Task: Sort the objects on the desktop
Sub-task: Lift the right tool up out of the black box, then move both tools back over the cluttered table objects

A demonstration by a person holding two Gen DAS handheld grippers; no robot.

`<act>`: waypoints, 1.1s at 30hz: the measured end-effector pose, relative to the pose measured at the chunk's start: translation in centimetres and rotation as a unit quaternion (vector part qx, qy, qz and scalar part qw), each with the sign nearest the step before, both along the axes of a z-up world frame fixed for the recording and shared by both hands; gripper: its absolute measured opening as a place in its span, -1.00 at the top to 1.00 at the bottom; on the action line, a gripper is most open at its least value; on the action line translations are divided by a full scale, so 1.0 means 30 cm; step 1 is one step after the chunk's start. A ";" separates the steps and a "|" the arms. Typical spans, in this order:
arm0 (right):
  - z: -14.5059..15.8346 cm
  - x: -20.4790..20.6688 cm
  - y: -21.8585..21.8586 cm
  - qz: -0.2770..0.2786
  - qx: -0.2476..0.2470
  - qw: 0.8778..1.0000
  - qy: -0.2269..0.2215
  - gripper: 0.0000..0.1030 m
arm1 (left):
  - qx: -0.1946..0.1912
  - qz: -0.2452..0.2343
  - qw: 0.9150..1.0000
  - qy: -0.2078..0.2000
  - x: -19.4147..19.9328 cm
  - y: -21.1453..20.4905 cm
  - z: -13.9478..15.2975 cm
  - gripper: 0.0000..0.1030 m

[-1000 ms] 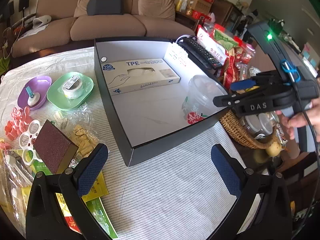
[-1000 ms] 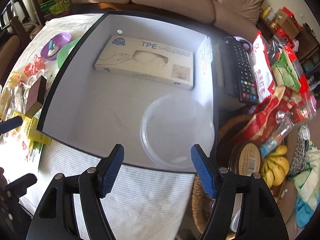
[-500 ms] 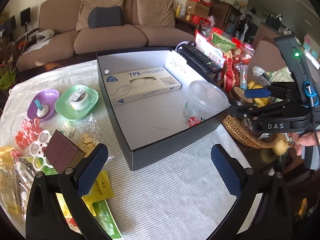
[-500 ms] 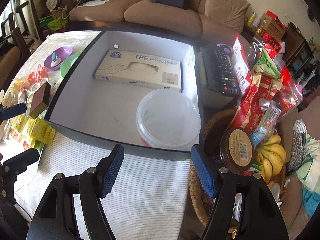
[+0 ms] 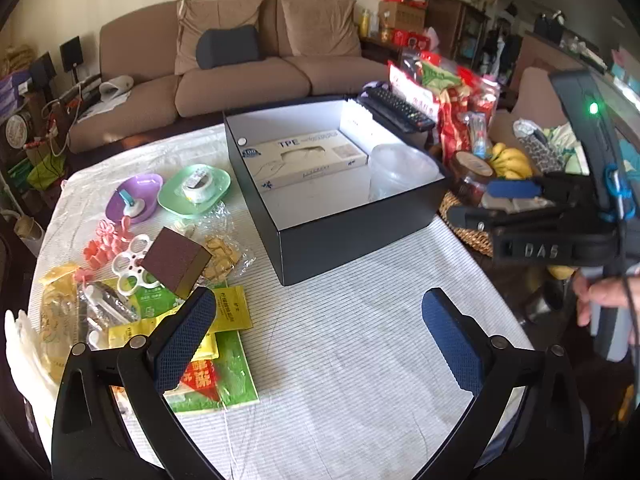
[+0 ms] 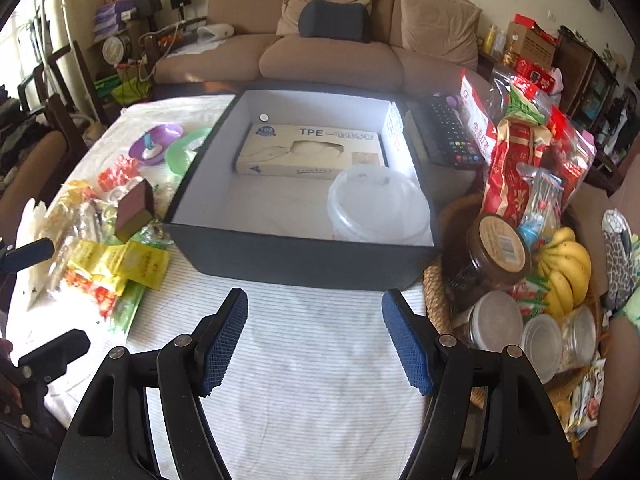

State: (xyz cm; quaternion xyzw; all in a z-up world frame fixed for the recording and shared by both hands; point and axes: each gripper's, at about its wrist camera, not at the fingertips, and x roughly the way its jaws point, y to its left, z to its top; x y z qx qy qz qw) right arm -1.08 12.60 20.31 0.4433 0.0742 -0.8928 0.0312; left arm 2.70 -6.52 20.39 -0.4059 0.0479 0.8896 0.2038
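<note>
A black box (image 5: 352, 232) (image 6: 300, 260) stands on the striped tablecloth. Inside lie a TPE glove box (image 5: 304, 156) (image 6: 312, 148) and a clear plastic tub (image 5: 400, 172) (image 6: 376, 204) in the near right corner. Left of the box are a brown sponge block (image 5: 176, 260) (image 6: 134, 204), yellow packets (image 5: 232, 308) (image 6: 132, 260), pink clips (image 5: 104, 244), a green dish (image 5: 214, 196) and a purple dish (image 5: 146, 184). My left gripper (image 5: 320, 304) hangs open over bare cloth. My right gripper (image 6: 314, 300) is short of the box, its jaws opening with nothing between them.
A wicker basket (image 6: 434, 292) with jars and bananas (image 6: 564, 264) sits right of the box. Red snack bags (image 6: 516, 160) and a remote (image 6: 448, 132) lie behind it. A brown sofa (image 5: 240, 76) stands beyond the table. A hand (image 5: 604, 296) holds the right gripper.
Both grippers have drawn back from the box and risen. The right gripper has left the clear tub in the box and its jaws stand slightly wider.
</note>
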 end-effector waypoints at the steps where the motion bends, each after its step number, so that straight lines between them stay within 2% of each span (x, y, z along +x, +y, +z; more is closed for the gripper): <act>1: 0.005 0.026 -0.007 0.002 -0.006 1.000 0.005 -0.56 | -0.002 0.002 1.000 0.005 0.023 -0.002 0.020 -1.00; 5: 0.016 0.115 -0.029 0.006 -0.032 0.999 0.020 -0.58 | -0.009 0.011 1.000 0.019 0.098 -0.005 0.074 -1.00; 8: 0.016 0.171 -0.046 0.008 -0.055 0.998 0.028 -0.68 | -0.011 0.025 0.999 0.023 0.152 -0.020 0.092 -1.00; 9: 0.013 0.188 -0.051 0.008 -0.063 0.998 0.031 -0.78 | -0.012 0.030 0.999 0.025 0.167 -0.026 0.094 -1.00; 10: 0.009 0.203 -0.058 0.010 -0.069 0.997 0.033 -0.99 | -0.014 0.035 0.999 0.027 0.182 -0.035 0.094 -1.00; 12: -0.007 0.231 -0.078 0.018 -0.081 0.996 0.031 -1.00 | -0.016 0.048 0.998 0.030 0.212 -0.064 0.085 -1.00; 16: -0.060 0.271 -0.137 0.041 -0.094 0.994 0.022 -1.00 | -0.001 0.081 0.997 0.018 0.254 -0.180 0.024 -1.00; 21: -0.134 0.297 -0.225 0.070 -0.115 0.991 0.014 -1.00 | 0.033 0.118 0.992 0.000 0.298 -0.396 -0.081 -1.00; 26: -0.189 0.285 -0.315 0.090 -0.127 0.988 0.008 -1.00 | 0.001 0.165 0.986 -0.005 0.321 -0.576 -0.169 -1.00; 33: -0.242 0.228 -0.450 0.116 -0.129 0.985 -0.001 -1.00 | 0.006 0.205 0.979 -0.022 0.268 -0.713 -0.249 -1.00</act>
